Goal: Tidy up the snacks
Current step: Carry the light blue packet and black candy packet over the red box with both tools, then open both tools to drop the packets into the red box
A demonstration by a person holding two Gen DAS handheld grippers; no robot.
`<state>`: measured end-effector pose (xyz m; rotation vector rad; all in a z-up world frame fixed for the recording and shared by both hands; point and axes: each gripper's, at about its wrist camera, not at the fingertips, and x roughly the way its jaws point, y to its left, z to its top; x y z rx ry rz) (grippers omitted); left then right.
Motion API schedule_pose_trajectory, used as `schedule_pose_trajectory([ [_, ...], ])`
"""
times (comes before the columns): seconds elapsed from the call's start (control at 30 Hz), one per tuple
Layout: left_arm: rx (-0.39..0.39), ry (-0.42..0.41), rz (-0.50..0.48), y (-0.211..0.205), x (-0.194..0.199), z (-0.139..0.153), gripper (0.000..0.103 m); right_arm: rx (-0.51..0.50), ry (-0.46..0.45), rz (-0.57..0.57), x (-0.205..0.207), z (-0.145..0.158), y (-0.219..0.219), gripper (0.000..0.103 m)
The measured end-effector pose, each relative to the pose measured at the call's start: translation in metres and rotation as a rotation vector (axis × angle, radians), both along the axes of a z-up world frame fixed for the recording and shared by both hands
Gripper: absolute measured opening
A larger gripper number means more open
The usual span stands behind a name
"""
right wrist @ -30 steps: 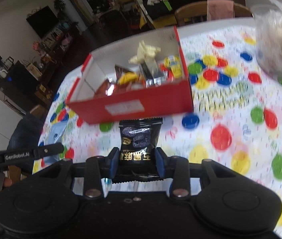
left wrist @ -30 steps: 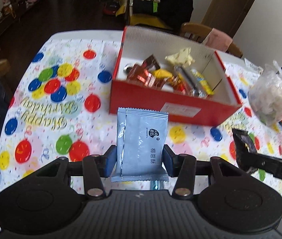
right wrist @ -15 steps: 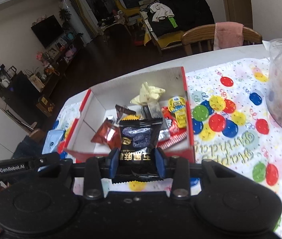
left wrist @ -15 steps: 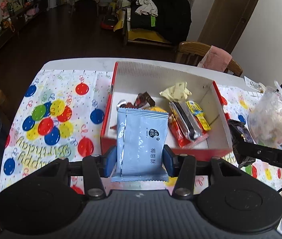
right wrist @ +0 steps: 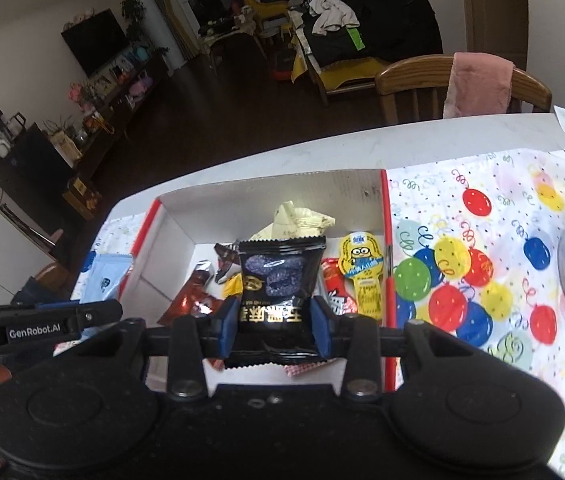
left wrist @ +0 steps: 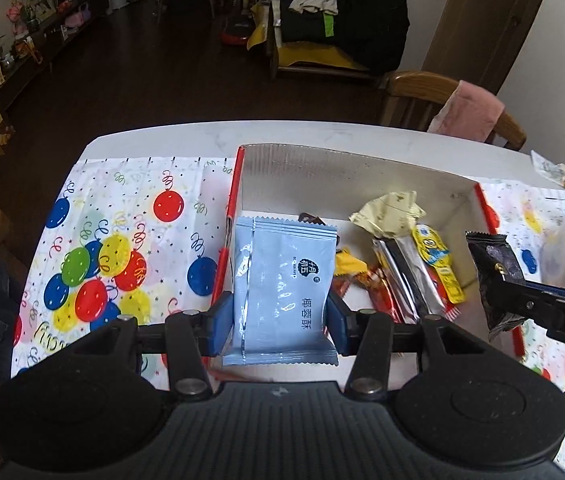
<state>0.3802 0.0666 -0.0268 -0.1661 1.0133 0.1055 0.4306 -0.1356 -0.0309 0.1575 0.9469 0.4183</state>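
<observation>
Two claws over red box (left wrist: pixel 229 216): left claw (left wrist: pixel 279 322) grips blue packet (left wrist: pixel 282 284), right claw (right wrist: pixel 274 326) black packet (right wrist: pixel 278 280). Release low, probably into bare left floor, clear of walls.

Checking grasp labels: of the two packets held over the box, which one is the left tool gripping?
The pale blue packet, clamped between the left tool; the black packet sits in the right tool.

Both wrist cameras look steeply down from close above the near side, sharing the box (left wrist: pixel 362 168) (right wrist: pixel 266 196).
</observation>
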Motion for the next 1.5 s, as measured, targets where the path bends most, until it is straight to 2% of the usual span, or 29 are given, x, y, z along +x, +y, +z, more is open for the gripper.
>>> schedule_pose_trajectory([
  [0.57, 0.061, 0.108, -0.066, -0.02, 0.064, -0.036, 0.048, -0.043, 0.145, 0.008, 0.063, -0.048, 0.021, 0.037],
  [0.87, 0.093, 0.185, -0.091, -0.024, 0.079, -0.059, 0.048, -0.066, 0.167, 0.017, 0.075, -0.063, 0.025, 0.037],
  [1.03, 0.077, 0.213, -0.099, -0.024, 0.082, -0.069, 0.048, -0.093, 0.16, 0.042, 0.074, -0.064, 0.029, 0.039],
  [1.2, 0.071, 0.215, -0.097, -0.024, 0.083, -0.072, 0.048, -0.088, 0.165, 0.053, 0.075, -0.064, 0.028, 0.04],
  [1.43, 0.052, 0.186, -0.092, -0.021, 0.076, -0.064, 0.05, -0.076, 0.152, 0.068, 0.068, -0.058, 0.025, 0.048],
  [1.5, 0.038, 0.173, -0.091, -0.019, 0.072, -0.059, 0.053, -0.071, 0.149, 0.069, 0.065, -0.055, 0.024, 0.049],
])
